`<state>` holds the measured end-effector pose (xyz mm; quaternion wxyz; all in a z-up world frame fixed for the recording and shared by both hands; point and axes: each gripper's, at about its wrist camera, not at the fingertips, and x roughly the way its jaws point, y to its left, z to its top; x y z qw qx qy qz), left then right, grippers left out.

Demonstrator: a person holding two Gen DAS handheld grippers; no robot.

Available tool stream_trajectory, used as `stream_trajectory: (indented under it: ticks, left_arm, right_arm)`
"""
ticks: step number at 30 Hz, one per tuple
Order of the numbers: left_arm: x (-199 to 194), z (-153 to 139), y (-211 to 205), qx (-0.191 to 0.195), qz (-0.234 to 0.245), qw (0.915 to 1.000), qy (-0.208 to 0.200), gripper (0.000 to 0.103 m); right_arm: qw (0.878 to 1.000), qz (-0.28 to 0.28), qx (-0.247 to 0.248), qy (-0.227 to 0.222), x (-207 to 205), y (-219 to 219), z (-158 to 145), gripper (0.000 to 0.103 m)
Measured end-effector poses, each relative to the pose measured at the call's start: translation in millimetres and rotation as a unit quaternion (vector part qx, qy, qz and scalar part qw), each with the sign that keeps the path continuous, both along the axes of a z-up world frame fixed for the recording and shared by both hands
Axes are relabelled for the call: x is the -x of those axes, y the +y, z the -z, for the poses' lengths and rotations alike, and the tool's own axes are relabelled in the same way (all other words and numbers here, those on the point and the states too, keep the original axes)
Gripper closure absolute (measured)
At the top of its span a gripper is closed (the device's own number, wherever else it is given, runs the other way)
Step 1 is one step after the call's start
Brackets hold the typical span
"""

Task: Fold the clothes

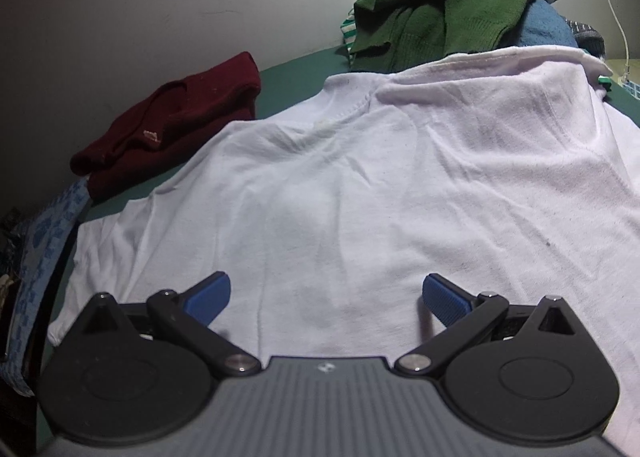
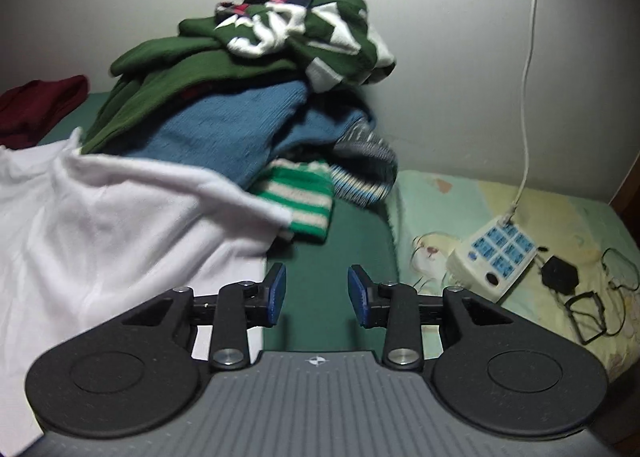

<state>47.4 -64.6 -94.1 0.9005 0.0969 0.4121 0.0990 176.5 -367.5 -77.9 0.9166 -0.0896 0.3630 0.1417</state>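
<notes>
Green bed [image 2: 360, 257], grey wall behind; white T-shirt [image 1: 360, 185] spread flat, lightly creased, beside clothes pile [image 2: 248, 97]. Left gripper [image 1: 326, 299] open wide, right gripper [image 2: 316, 293] open, both empty.

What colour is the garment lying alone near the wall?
Dark red, maroon garment; it shows best in the left wrist view.

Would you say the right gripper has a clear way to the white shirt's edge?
Probably yes: the right gripper is open with nothing between its fingers, and the white shirt lies just left of it, uncovered on the green sheet.
</notes>
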Motion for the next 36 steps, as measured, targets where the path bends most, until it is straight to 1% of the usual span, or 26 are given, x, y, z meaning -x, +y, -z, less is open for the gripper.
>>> stream_trajectory:
  ticks: [2, 4, 6, 8, 10, 12, 13, 15, 16, 18, 20, 22, 24, 28, 29, 31, 32, 33, 35, 36]
  left_arm:
    - [-5.1, -7.2, -6.1, -0.004, 0.021, 0.9998, -0.005, 0.001]
    - [-10.2, -14.4, -12.2, -0.008, 0.041, 0.9991, -0.010, 0.001]
    - [-16.0, -26.8, -18.9, -0.019, 0.067, 0.9973, -0.023, 0.001]
    - [-23.6, -41.1, -24.8, -0.028, 0.092, 0.9946, -0.038, 0.001]
    - [-32.3, -53.0, -30.4, -0.036, 0.109, 0.9921, -0.050, 0.001]
    - [-40.3, -62.1, -36.5, -0.031, 0.127, 0.9898, -0.056, 0.003]
    - [-44.5, -65.5, -40.4, -0.026, 0.139, 0.9883, -0.057, 0.003]
    - [-53.7, -69.8, -51.8, -0.024, 0.173, 0.9832, -0.054, 0.011]
    - [-58.9, -71.3, -59.1, -0.028, 0.193, 0.9794, -0.052, 0.012]
    - [-72.6, -73.6, -75.9, -0.046, 0.228, 0.9713, -0.049, 0.014]
    - [-88.1, -76.4, -94.0, -0.066, 0.262, 0.9615, -0.047, 0.020]
    - [-103.9, -78.0, -113.7, -0.082, 0.293, 0.9516, -0.044, 0.026]
    - [-117.7, -76.6, -136.7, -0.099, 0.322, 0.9409, -0.039, 0.041]
    - [-132.4, -61.2, -183.9, -0.143, 0.377, 0.9140, -0.042, 0.051]
    - [-134.8, -56.0, -194.4, -0.151, 0.392, 0.9066, -0.041, 0.057]
    - [-137.7, -45.5, -211.0, -0.166, 0.419, 0.8918, -0.038, 0.060]
    - [-139.4, -40.5, -218.1, -0.174, 0.431, 0.8848, -0.037, 0.064]
    - [-142.2, -35.9, -223.7, -0.180, 0.440, 0.8790, -0.032, 0.071]
    - [-151.5, -28.8, -229.1, -0.177, 0.452, 0.8742, -0.015, 0.078]
    - [-156.4, -25.5, -231.1, -0.173, 0.457, 0.8725, -0.006, 0.085]
  right_arm:
    - [0.999, 0.007, -0.018, 0.028, 11.5, -3.7, 6.6, 0.064]
    - [0.997, 0.036, -0.044, 0.058, 17.5, -7.5, 16.3, 0.064]
    - [0.993, 0.066, -0.080, 0.059, 23.7, -10.8, 21.8, 0.061]
    - [0.991, 0.073, -0.097, 0.060, 27.9, -8.3, 22.7, 0.057]
    - [0.990, 0.070, -0.109, 0.058, 31.5, -2.7, 23.4, 0.058]
    - [0.991, 0.061, -0.104, 0.049, 35.4, 5.2, 24.1, 0.069]
    - [0.993, 0.059, -0.096, 0.042, 37.4, 9.0, 25.1, 0.085]
    - [0.994, 0.058, -0.091, 0.035, 39.2, 11.7, 25.8, 0.087]
    - [0.994, 0.059, -0.090, 0.033, 39.7, 12.1, 25.9, 0.090]
    - [0.991, 0.068, -0.104, 0.039, 38.3, 8.1, 25.3, 0.091]
    - [0.988, 0.083, -0.123, 0.048, 37.7, 2.0, 25.3, 0.092]
    - [0.987, 0.084, -0.127, 0.047, 40.2, -0.2, 26.3, 0.092]
    - [0.988, 0.082, -0.122, 0.042, 43.8, -0.1, 26.8, 0.093]
    - [0.988, 0.087, -0.120, 0.039, 49.1, -3.7, 26.5, 0.092]
    - [0.988, 0.087, -0.123, 0.039, 49.5, -5.4, 26.8, 0.092]
    - [0.987, 0.083, -0.128, 0.040, 48.7, -7.7, 27.6, 0.092]
    - [0.988, 0.078, -0.126, 0.038, 48.2, -7.5, 27.8, 0.092]
    - [0.989, 0.072, -0.123, 0.037, 47.8, -7.4, 27.9, 0.093]
    - [0.990, 0.065, -0.123, 0.034, 47.4, -8.2, 28.7, 0.093]
    - [0.990, 0.063, -0.124, 0.032, 47.3, -8.8, 29.1, 0.093]
